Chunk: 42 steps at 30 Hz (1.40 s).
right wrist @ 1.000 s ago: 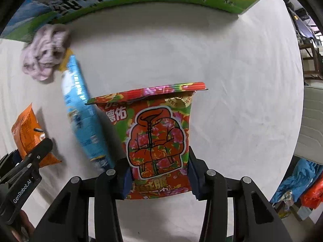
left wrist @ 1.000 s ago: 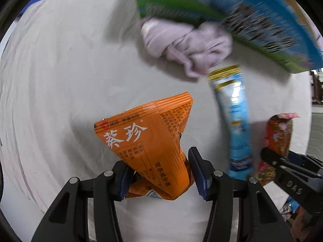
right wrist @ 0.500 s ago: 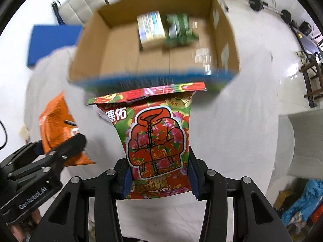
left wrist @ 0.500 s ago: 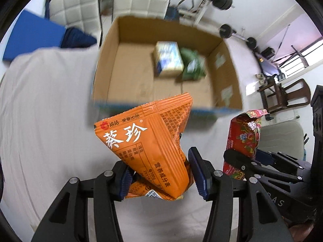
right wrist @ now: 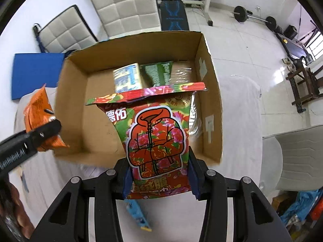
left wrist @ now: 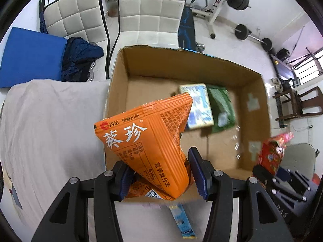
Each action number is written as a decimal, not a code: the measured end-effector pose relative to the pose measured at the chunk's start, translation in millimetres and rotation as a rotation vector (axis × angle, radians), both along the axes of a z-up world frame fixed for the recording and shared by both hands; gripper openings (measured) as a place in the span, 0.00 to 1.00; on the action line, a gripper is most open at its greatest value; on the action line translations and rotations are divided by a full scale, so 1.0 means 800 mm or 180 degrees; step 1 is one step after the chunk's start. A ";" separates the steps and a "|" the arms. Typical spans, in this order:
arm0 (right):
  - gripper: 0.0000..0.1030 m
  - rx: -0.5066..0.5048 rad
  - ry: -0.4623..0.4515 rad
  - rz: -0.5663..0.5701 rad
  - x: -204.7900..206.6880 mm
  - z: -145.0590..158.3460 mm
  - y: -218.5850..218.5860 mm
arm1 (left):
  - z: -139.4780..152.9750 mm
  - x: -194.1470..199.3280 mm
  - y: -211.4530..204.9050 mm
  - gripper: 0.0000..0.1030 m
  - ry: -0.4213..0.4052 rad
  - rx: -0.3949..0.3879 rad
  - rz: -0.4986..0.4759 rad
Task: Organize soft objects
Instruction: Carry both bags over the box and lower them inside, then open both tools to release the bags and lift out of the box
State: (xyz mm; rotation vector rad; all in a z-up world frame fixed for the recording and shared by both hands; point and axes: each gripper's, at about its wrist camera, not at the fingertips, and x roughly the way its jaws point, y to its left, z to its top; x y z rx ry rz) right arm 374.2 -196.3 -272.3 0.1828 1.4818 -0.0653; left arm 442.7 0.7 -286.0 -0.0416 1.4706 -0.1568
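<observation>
An orange packet (left wrist: pixel 149 151) is pinched by the left gripper (left wrist: pixel 161 176), a red packet (right wrist: pixel 157 141) by the right gripper (right wrist: pixel 159 178), above the cardboard box (right wrist: pixel 210 100); release inside seems due next.

The orange bag (left wrist: pixel 149 151) is showing white characters and small dark print on its ribbed foil. The red bag (right wrist: pixel 159 141) is carrying an orange jacket outlined in white, pink flowers and green patches. The box (left wrist: pixel 201 64) is showing plain brown cardboard inside, with a blue edge along its far rim. In it, a pale blue-and-white pack (left wrist: pixel 198 105) is lying beside a dark green pack (left wrist: pixel 221 109). The cloth (left wrist: pixel 50 131) is looking off-white. A light blue sachet (left wrist: pixel 182 221) is showing a yellow end. The gripper pads (left wrist: pixel 196 171) are showing dark blue on black arms.
</observation>
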 end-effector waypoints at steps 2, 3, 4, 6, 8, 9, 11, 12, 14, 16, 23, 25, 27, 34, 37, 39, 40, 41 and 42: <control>0.46 -0.0034 0.0072 -0.0017 0.016 -0.031 0.001 | -0.018 0.020 0.000 0.48 0.0079 0.0052 -0.0005; 0.46 -0.0062 0.0102 -0.0026 0.022 -0.041 0.002 | -0.029 0.032 -0.002 0.48 0.0122 0.0082 -0.0018; 0.46 -0.0089 0.0143 -0.0028 0.028 -0.053 0.002 | -0.038 0.042 -0.003 0.48 0.0162 0.0109 -0.0033; 0.46 -0.0110 0.0212 -0.0045 0.037 -0.078 0.001 | -0.057 0.060 -0.005 0.48 0.0225 0.0208 -0.0065; 0.46 -0.0130 0.0293 -0.0045 0.046 -0.105 0.000 | -0.075 0.073 -0.010 0.48 0.0269 0.0310 -0.0126; 0.46 -0.0133 0.0338 -0.0053 0.048 -0.117 -0.001 | -0.087 0.081 -0.015 0.48 0.0302 0.0357 -0.0166; 0.46 -0.0149 0.0429 -0.0043 0.051 -0.137 -0.001 | -0.111 0.095 -0.025 0.48 0.0379 0.0451 -0.0258; 0.46 -0.0161 0.0459 -0.0037 0.052 -0.145 -0.001 | -0.120 0.099 -0.029 0.48 0.0410 0.0495 -0.0298; 0.46 -0.0182 0.0542 -0.0017 0.055 -0.164 0.001 | -0.143 0.108 -0.036 0.48 0.0484 0.0588 -0.0386; 0.46 -0.0198 0.0599 -0.0008 0.056 -0.175 0.001 | -0.159 0.116 -0.041 0.48 0.0525 0.0637 -0.0428; 0.47 -0.0207 0.0794 0.0022 0.063 -0.211 -0.001 | -0.184 0.133 -0.051 0.48 0.0566 0.0478 -0.0466; 0.47 -0.0212 0.0835 0.0053 0.063 -0.216 0.000 | -0.185 0.134 -0.053 0.48 0.0550 0.0443 -0.0480; 0.47 -0.0205 0.0850 0.0046 0.062 -0.217 -0.001 | -0.184 0.135 -0.054 0.48 0.0523 0.0409 -0.0513; 0.48 -0.0139 0.0886 0.0056 0.072 -0.225 0.000 | -0.177 0.136 -0.033 0.49 0.0624 0.0329 -0.0456; 0.51 -0.0122 0.0849 0.0051 0.072 -0.222 0.002 | -0.171 0.137 -0.016 0.53 0.0702 0.0256 -0.0330; 0.57 -0.0110 0.0803 0.0053 0.074 -0.211 0.006 | -0.162 0.135 -0.003 0.55 0.0719 0.0154 -0.0236; 0.58 -0.0101 0.0784 0.0046 0.072 -0.208 0.005 | -0.155 0.133 -0.001 0.55 0.0720 0.0073 -0.0191; 0.60 -0.0106 0.0761 0.0044 0.071 -0.203 0.005 | -0.148 0.130 0.000 0.55 0.0722 0.0024 -0.0159; 0.62 -0.0118 0.0733 0.0057 0.067 -0.194 0.007 | -0.140 0.127 0.002 0.55 0.0710 -0.0004 -0.0139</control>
